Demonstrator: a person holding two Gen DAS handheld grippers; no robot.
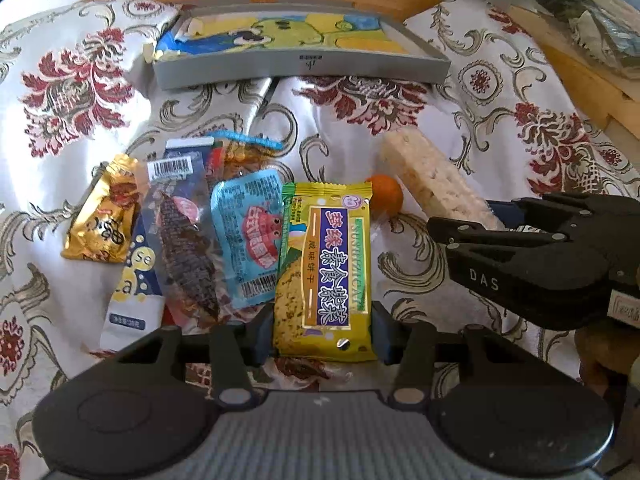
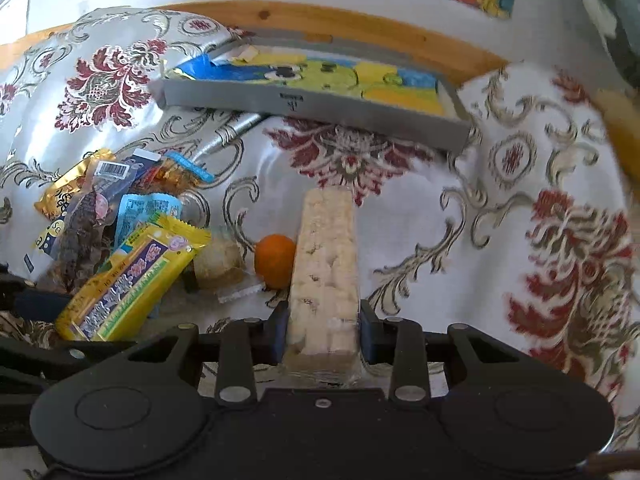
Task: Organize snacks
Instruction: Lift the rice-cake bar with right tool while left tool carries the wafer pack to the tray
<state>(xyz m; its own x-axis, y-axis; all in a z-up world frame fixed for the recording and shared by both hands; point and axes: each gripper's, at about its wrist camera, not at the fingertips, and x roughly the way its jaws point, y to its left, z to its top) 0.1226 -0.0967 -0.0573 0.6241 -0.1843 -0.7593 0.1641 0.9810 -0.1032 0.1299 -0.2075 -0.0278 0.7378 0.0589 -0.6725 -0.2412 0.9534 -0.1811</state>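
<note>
Yellow foil catches the light on the flat, rectangular biscuit packet [image 1: 326, 268], which sits between the fingers of the left gripper [image 1: 323, 330], pinched at its near end across the short width. To its right, the right gripper [image 2: 323, 342] holds the pale, clear-wrapped puffed-rice bar [image 2: 326, 276] the same way, at the near end. Both lie low over the floral satin tablecloth [image 1: 72, 92], with the shallow grey tray [image 1: 300, 66] on the far side of the table and the remaining loose wrapped snacks [image 1: 180, 232] heaped at the left. A small orange ball-shaped sweet [image 2: 275, 260] rests just beside the bar.

Both items look light. The foil is likely slippery and the biscuit inside brittle, so a moderate squeeze suits it. The rice bar seems crumbly; gripping nearer its middle would probably limit sagging.
</note>
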